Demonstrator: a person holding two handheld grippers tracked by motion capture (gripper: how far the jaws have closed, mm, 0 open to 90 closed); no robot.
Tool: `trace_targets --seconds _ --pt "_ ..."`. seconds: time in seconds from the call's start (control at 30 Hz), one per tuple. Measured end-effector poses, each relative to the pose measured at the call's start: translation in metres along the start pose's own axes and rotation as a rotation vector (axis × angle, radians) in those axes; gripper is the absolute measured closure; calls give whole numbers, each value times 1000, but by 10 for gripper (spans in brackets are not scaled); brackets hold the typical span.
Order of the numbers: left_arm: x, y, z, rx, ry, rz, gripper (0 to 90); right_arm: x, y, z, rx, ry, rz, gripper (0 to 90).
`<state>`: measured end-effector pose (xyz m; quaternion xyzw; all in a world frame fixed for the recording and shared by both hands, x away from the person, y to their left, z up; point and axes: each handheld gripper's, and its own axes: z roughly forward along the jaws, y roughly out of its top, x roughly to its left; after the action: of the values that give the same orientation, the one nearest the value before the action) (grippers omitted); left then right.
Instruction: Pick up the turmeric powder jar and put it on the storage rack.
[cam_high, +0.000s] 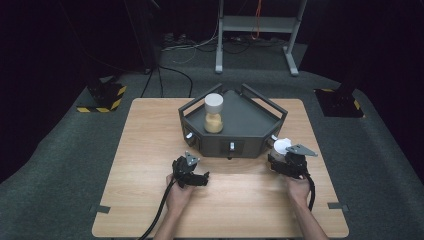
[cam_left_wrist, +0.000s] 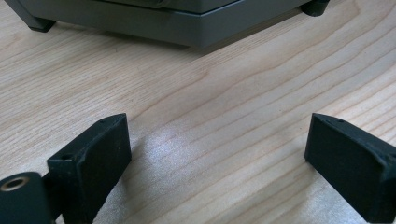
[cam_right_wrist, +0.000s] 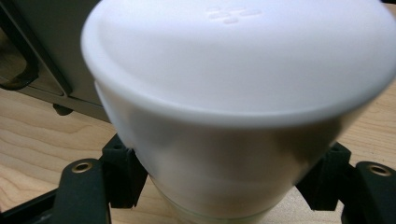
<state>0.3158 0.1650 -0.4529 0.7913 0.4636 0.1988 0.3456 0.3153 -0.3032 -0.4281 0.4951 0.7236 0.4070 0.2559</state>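
White-capped jar (cam_right_wrist: 243, 107) sits pinched in the right tool (cam_right_wrist: 224, 182); left tool (cam_left_wrist: 219, 163) gapes wide over bare table (cam_left_wrist: 210, 93).

You'll find no readable text, brand or number anywhere. The white cap (cam_right_wrist: 243, 70), clamped between your right gripper's jaws beside the grey tray (cam_high: 235, 122), carries only a faint embossed mark, illegible.

Jar (cam_high: 214, 114) in tray (cam_high: 260, 117), prob. left-centre

The right gripper (cam_high: 283, 154) holds a white-capped jar (cam_high: 281, 145) beside the grey tray (cam_high: 252, 122) (wooden table).
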Motion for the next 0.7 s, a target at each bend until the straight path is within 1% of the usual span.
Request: trace_targets --seconds 0.1,0.3,0.57,0.7 --pt "0 0 0 0 0 1 70 -1 1 -1 1 5 -2 302" --pt "0 0 0 0 0 0 69 -5 3 -5 -3 19 10 303" --pt "0 0 0 0 0 0 70 -8 9 -10 -5 37 -4 304" --pt "0 0 0 0 0 1 70 -11 14 -14 -3 56 -15 305"
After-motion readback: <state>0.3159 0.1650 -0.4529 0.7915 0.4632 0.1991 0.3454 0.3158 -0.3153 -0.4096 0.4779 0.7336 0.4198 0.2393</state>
